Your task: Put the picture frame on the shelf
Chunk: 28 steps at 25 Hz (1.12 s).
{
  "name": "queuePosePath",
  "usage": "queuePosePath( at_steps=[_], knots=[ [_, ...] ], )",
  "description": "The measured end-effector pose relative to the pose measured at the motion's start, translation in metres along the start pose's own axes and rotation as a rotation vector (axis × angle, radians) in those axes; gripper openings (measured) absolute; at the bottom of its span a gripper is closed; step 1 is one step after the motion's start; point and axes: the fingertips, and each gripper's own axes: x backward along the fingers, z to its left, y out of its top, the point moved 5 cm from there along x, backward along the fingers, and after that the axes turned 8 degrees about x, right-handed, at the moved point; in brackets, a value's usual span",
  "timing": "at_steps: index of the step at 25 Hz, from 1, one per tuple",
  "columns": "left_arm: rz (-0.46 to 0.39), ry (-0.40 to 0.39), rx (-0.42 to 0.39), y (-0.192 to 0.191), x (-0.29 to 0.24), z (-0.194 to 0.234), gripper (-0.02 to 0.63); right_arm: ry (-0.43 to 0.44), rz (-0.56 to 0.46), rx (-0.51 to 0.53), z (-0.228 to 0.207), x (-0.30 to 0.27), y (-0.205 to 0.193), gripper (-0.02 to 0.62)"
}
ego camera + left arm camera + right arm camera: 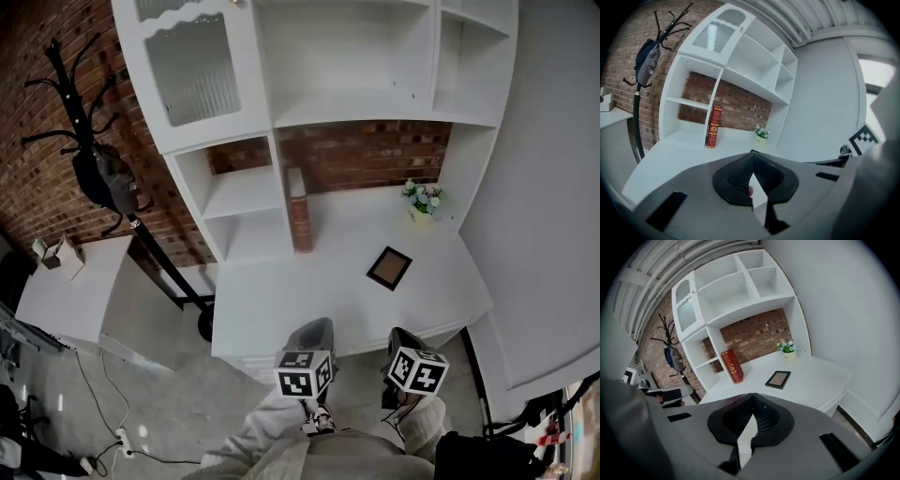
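Left gripper (316, 330): nearest the camera, held low over the person's lap and short of the desk edge. Its jaws meet at their tips with nothing between them.
Right gripper (404, 337): just beside the left one, equally low. Its jaws are also drawn together and it carries nothing.
Picture frame (388, 268): dark-edged, lying flat on the white desk top (300, 300) toward its right side. It is in front of the small flower pot (422, 200) and well apart from both grippers, with the right gripper closer to it.
Shelf unit (356, 108): white, rising from the back of the desk. It has open bays above and to the left, and a glazed door at the upper left.
Red book (299, 212): upright against the divider beside the lower left bays.
Step in hand: judged to be the very start. The frame is untouched and neither tool is reaching for it yet.
Next move: probably the right gripper goes forward to the frame and spreads its jaws. Since the frame lies flat, one edge must be caught or tipped up before the jaws can close across it.
After that: the frame needs lifting to a free bay and setting down, likely leaning or upright.
Risk: a thin flat frame may slide on the smooth top instead of lifting.
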Motion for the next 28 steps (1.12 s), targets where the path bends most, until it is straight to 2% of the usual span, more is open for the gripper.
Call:
queuePosePath(
  at_steps=[8,18,28],
  knots=[
    [0.016,-0.022,0.012,0.03,-0.047,0.042,0.008,-0.039,0.01,-0.012,0.013,-0.051,0.021,0.025],
    [0.082,-0.059,0.023,0.026,-0.083,0.054,0.008,-0.109,0.046,-0.048,-0.004,-0.076,0.024,0.023],
    [0.053,-0.027,0.012,0.053,-0.13,0.063,0.008,-0.068,0.03,-0.022,-0.017,-0.128,0.063,0.024]
  ],
)
